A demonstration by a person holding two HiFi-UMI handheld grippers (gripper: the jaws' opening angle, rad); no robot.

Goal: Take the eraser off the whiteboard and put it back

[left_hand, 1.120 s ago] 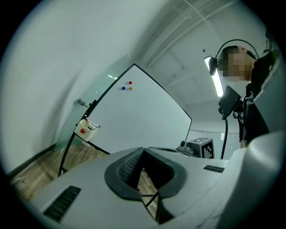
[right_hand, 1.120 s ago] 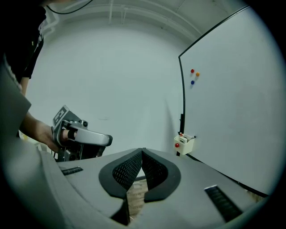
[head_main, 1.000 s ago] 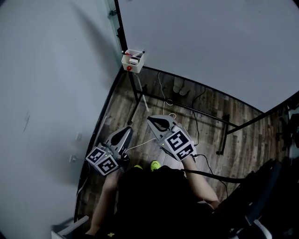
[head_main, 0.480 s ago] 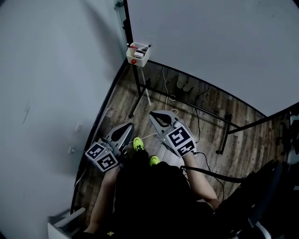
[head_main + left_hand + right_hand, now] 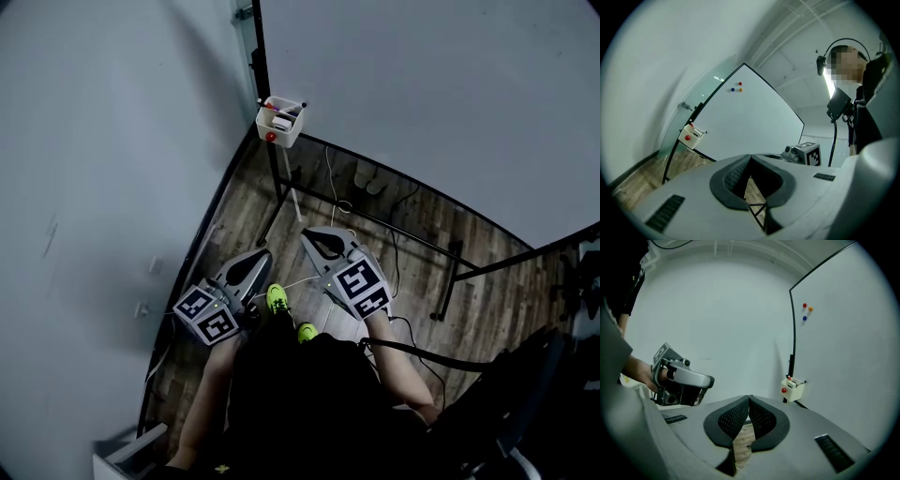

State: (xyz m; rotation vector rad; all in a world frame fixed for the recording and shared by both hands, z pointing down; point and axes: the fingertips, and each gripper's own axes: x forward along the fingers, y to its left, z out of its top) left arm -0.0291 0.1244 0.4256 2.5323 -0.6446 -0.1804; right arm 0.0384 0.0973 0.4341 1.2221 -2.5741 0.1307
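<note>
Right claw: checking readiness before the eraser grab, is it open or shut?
Shut: the right claw is closed tip to tip in its own view, with nothing held between.

You stand on a dark wood-plank floor. Your two yellow-green shoes rest directly on it. The black stand of the whiteboard also rests on it, with its bars running across the planks. A pair of pale shoes lies under the board's lower edge. Thin cords, white and black, trail over the planks near the stand. The whiteboard carries a small white box at its lower left corner. Three small magnets, red, orange and blue, sit high on its face.
</note>
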